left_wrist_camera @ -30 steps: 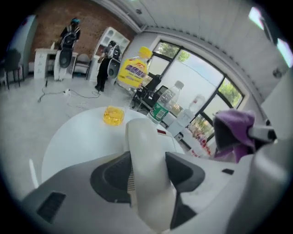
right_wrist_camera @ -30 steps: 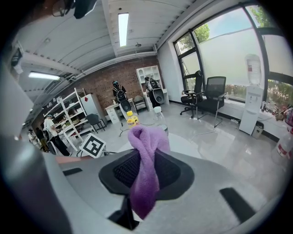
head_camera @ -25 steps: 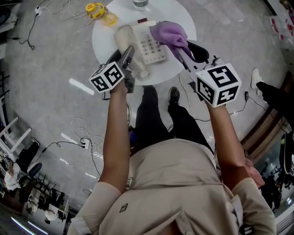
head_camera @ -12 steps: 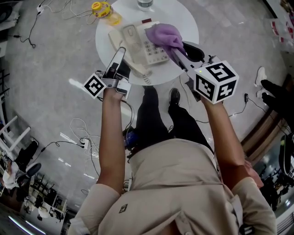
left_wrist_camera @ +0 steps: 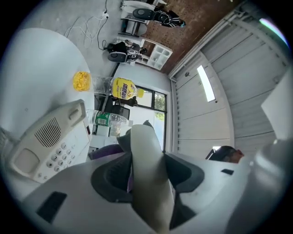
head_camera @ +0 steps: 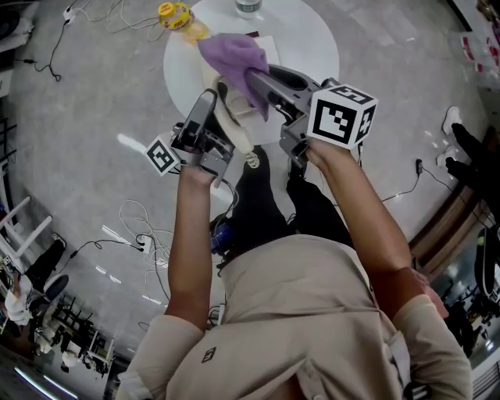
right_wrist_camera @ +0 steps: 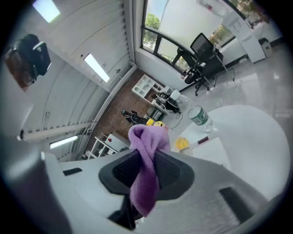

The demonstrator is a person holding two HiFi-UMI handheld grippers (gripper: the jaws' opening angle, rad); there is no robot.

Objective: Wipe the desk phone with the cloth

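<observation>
The cream handset (head_camera: pixel 237 133) of the desk phone is lifted off its base, with my left gripper (head_camera: pixel 211 105) shut on it; its coiled cord (head_camera: pixel 251 160) hangs below. In the left gripper view the handset (left_wrist_camera: pixel 146 173) fills the gap between the jaws, and the phone base (left_wrist_camera: pixel 50 137) with its keypad lies on the white round table (head_camera: pixel 308 35). My right gripper (head_camera: pixel 264 82) is shut on the purple cloth (head_camera: pixel 234 56), which hangs over the phone base and hides most of it. The cloth (right_wrist_camera: pixel 145 178) bunches between the right jaws.
A yellow bottle (head_camera: pixel 176 16) lies at the table's far left edge and a water bottle (head_camera: pixel 248 6) stands at the back. Cables trail over the grey floor (head_camera: pixel 94 101) to the left. The person's legs and shoes (head_camera: pixel 295 162) are just below the table.
My left gripper has closed on the handset and raised it off the base. My right gripper has swung left with the cloth, from the phone's right side to over the base.
</observation>
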